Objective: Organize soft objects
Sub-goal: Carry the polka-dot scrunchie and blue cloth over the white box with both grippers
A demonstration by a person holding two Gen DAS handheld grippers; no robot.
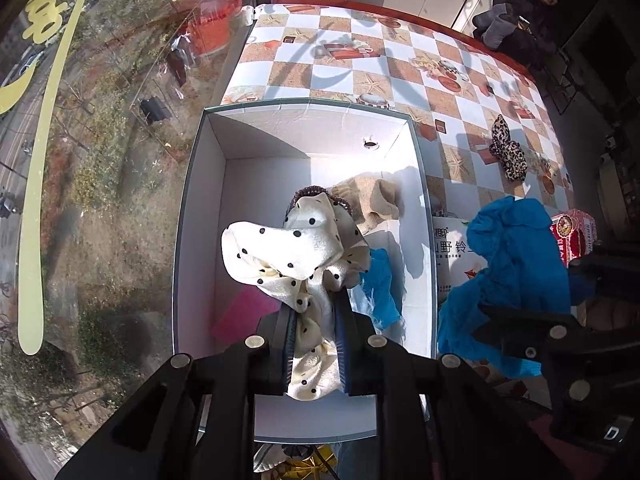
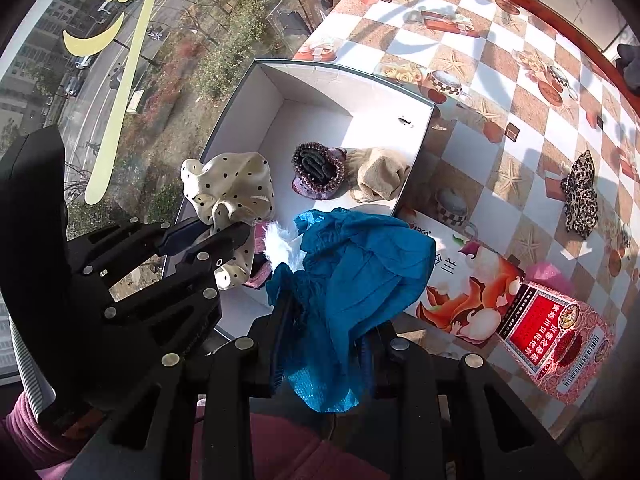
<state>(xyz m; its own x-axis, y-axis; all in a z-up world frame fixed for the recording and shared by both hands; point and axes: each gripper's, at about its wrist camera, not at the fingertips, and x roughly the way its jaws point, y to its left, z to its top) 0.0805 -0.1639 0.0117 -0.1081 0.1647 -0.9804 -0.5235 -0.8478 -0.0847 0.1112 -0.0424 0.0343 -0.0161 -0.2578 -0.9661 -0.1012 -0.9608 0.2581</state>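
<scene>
My left gripper (image 1: 316, 300) is shut on a cream cloth with black dots (image 1: 288, 248) and holds it above the open white box (image 1: 200, 208). From the right wrist view the same cloth (image 2: 232, 184) hangs over the box's left wall (image 2: 236, 112). My right gripper (image 2: 320, 304) is shut on a blue cloth (image 2: 360, 264), held over the box's near right corner; it also shows in the left wrist view (image 1: 516, 256). In the box lie a beige cloth (image 2: 380, 176), a dark purple beaded item (image 2: 316, 168), a pink cloth (image 1: 240, 312) and a blue-white piece (image 1: 380, 280).
A leopard-print cloth (image 2: 580, 196) lies on the checkered tablecloth (image 2: 500, 80) to the right. A flat printed box (image 2: 472, 280) and a red carton (image 2: 556, 340) lie beside the white box. A window (image 1: 80, 160) borders the table's left. A person (image 1: 524, 12) sits at the far right.
</scene>
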